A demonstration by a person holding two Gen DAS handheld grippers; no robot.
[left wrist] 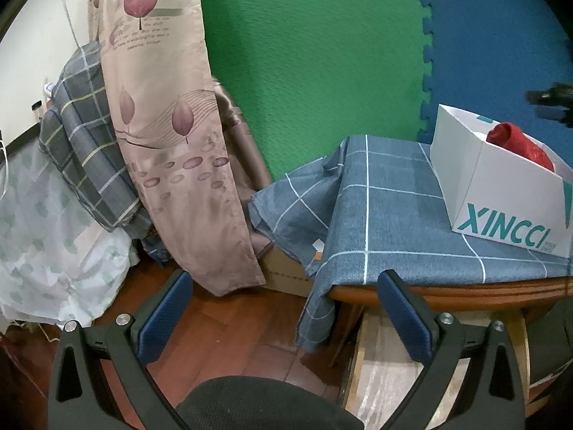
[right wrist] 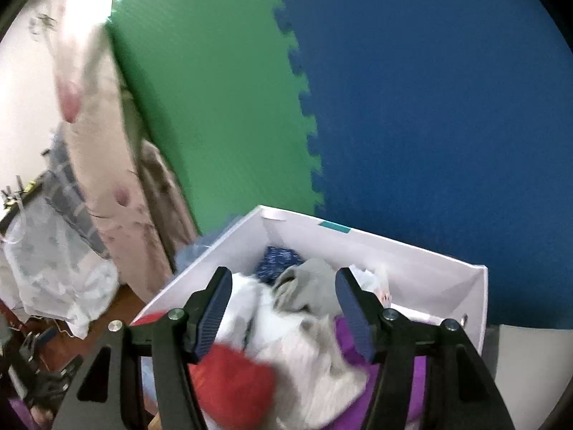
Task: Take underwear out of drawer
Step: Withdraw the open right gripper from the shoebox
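Observation:
A white box (left wrist: pixel 501 193) printed XINCCI stands on the table at the right, and a red garment (left wrist: pixel 515 143) shows over its rim. My left gripper (left wrist: pixel 285 276) is open with nothing between its fingers, held low in front of the table's edge. In the right wrist view the same white box (right wrist: pixel 412 251) holds several pieces of underwear: a red one (right wrist: pixel 232 376), a white one (right wrist: pixel 304 340), a grey one (right wrist: pixel 315 286), a dark blue patterned one (right wrist: pixel 279 258) and a purple one (right wrist: pixel 358 340). My right gripper (right wrist: pixel 283 272) hangs just above them, open. The pile is blurred.
A blue checked cloth (left wrist: pixel 376 215) covers the wooden table (left wrist: pixel 447 290). Green (left wrist: pixel 315 53) and blue (left wrist: pixel 494 36) foam mats stand behind it. A beige leaf-print curtain (left wrist: pixel 172 125) hangs at the left over the wood floor (left wrist: pixel 222 333). A black cushion (left wrist: pixel 258 401) is at the bottom.

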